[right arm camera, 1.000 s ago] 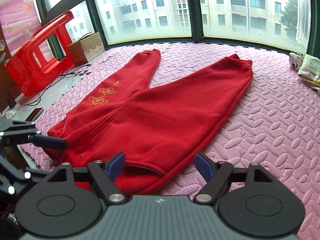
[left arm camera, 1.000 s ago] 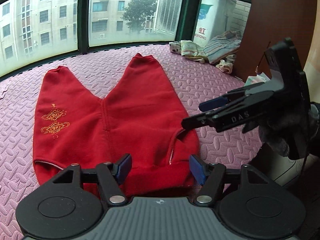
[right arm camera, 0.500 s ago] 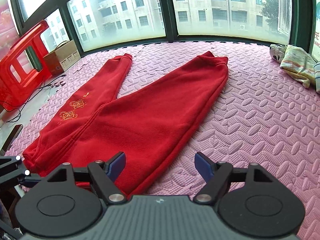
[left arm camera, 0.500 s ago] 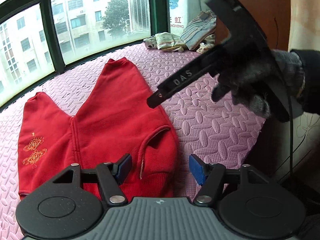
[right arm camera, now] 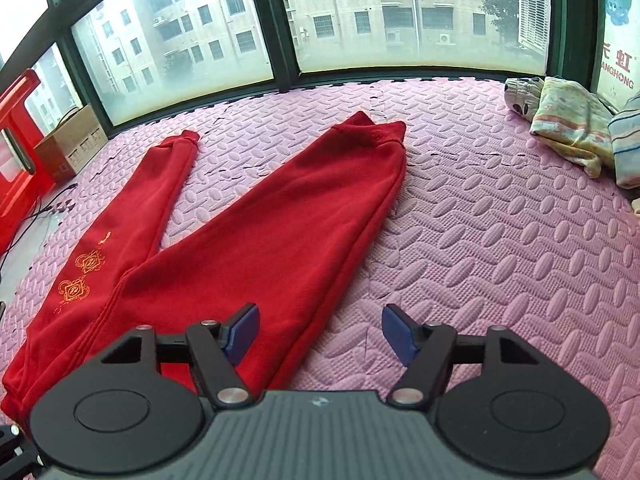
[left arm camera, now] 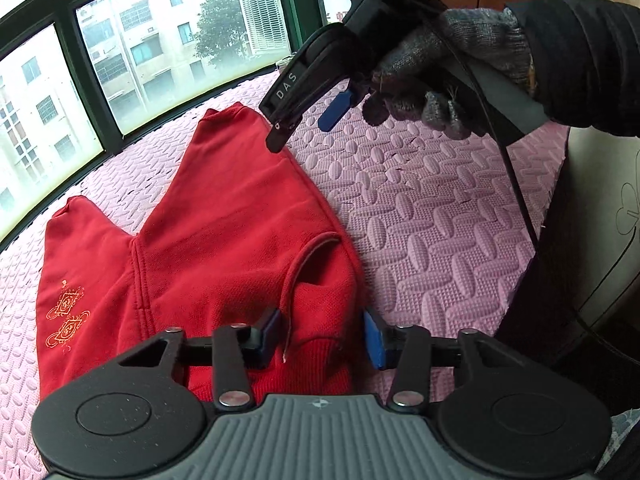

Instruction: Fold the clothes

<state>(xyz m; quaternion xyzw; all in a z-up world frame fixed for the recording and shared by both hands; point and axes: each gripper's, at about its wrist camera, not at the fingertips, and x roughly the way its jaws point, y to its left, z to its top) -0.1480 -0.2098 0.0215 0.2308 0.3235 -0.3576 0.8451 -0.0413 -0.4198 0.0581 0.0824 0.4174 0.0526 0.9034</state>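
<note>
Behind left tongs (left arm camera: 320, 338): trousers' (left arm camera: 224, 240) waistband.

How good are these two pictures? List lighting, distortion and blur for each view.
Left wrist view: soft daylight from the window, the frame bowed by the fisheye, red trousers sharp, the gloved hand and right gripper backlit and dark. Right wrist view: even daylight, window bars curved, pink mat crisp, glass hazy, no motion blur.
</note>
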